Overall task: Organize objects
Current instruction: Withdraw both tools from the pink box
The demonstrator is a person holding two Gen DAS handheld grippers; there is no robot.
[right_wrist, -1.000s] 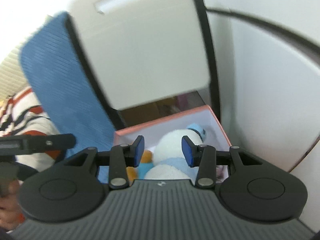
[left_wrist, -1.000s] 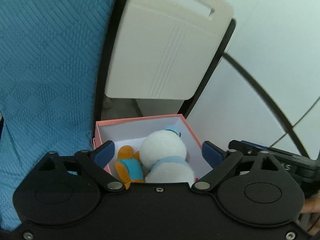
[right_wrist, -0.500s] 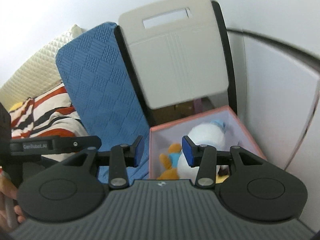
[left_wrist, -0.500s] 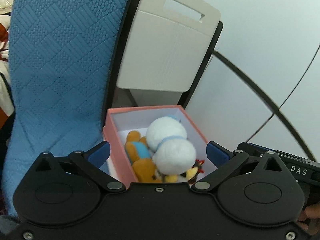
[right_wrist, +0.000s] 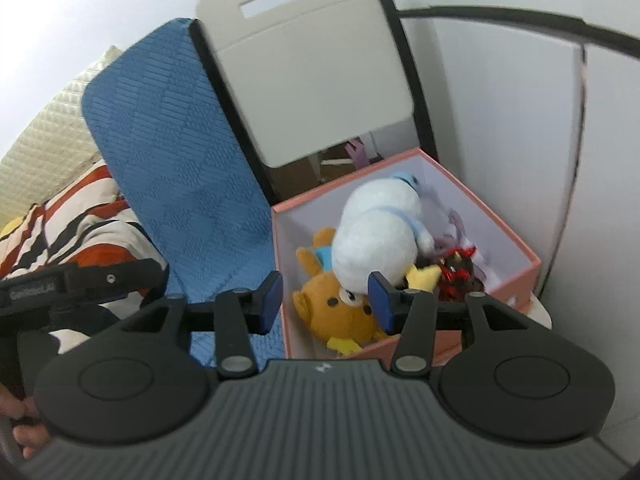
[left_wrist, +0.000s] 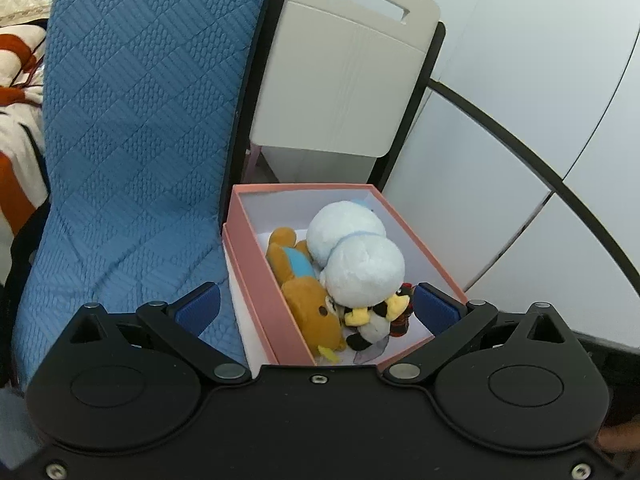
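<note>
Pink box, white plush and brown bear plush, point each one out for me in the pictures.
pink box (left_wrist: 262, 276), left wrist view, on its near long outer wall.
white plush (left_wrist: 362, 270), left wrist view, on its larger round part.
brown bear plush (right_wrist: 340, 316), right wrist view, on its face.

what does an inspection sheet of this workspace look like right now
surface: blue cover beside the box
job's things: pink box open, holding white plush, brown plush and small dark toys
clutter: striped cloth at left
tools: left tool wide open, empty; right tool open, jaws have just been opening, grips nothing
cables: nothing seen
surroundings: beige chair back, white panels
</note>
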